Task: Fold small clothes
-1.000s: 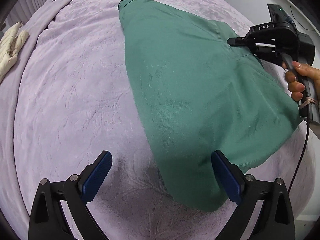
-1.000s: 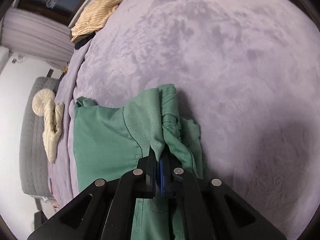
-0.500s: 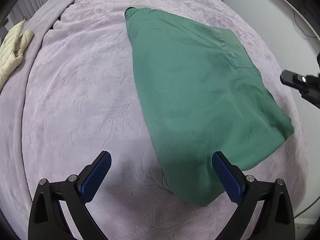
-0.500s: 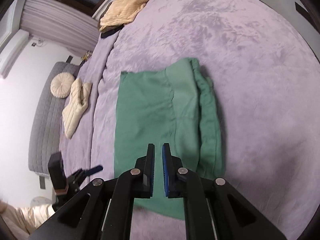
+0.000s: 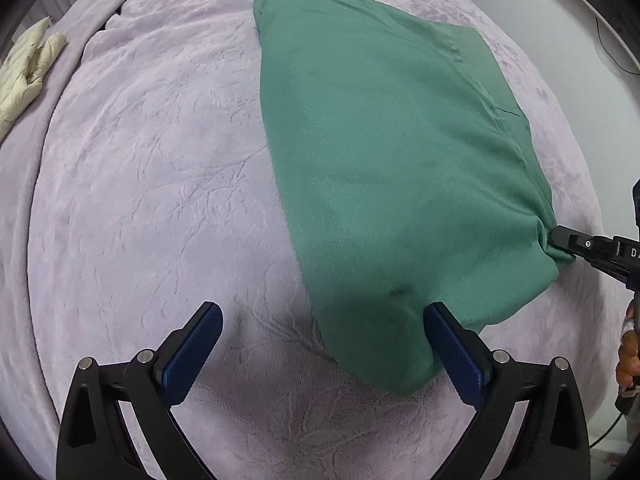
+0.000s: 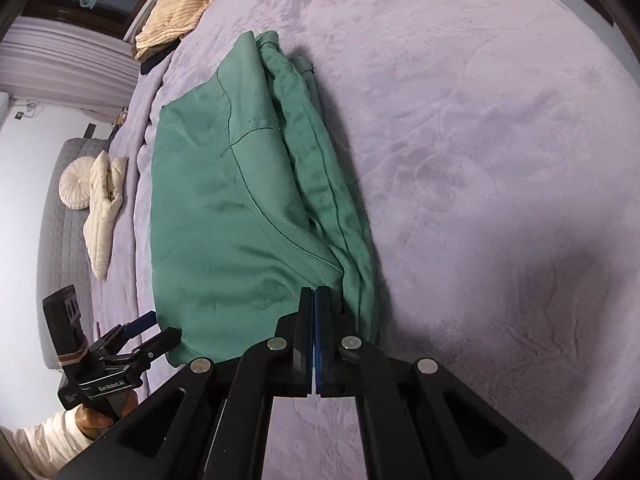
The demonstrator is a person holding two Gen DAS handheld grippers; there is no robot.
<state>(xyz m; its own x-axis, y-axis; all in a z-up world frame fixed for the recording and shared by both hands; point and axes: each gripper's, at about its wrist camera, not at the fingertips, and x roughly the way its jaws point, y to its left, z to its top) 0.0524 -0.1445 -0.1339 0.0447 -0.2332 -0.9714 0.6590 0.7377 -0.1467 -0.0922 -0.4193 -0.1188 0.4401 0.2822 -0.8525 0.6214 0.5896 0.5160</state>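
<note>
Green garment point(image 5: 392, 168) is laid folded on the purple blanket point(image 5: 152, 184), w/ wide bare blanket to its left. Its near-right edge is pinched by the clenched right gripper point(image 6: 313, 300). Left gripper point(image 5: 324, 340) is spread wide at the near corner, grasping nothing. "GenRobot.AI" is read on it.

"GenRoboLAI" printed on left gripper point(image 6: 148, 334) body; "DA", cut off, on right gripper point(image 5: 560, 236).
</note>
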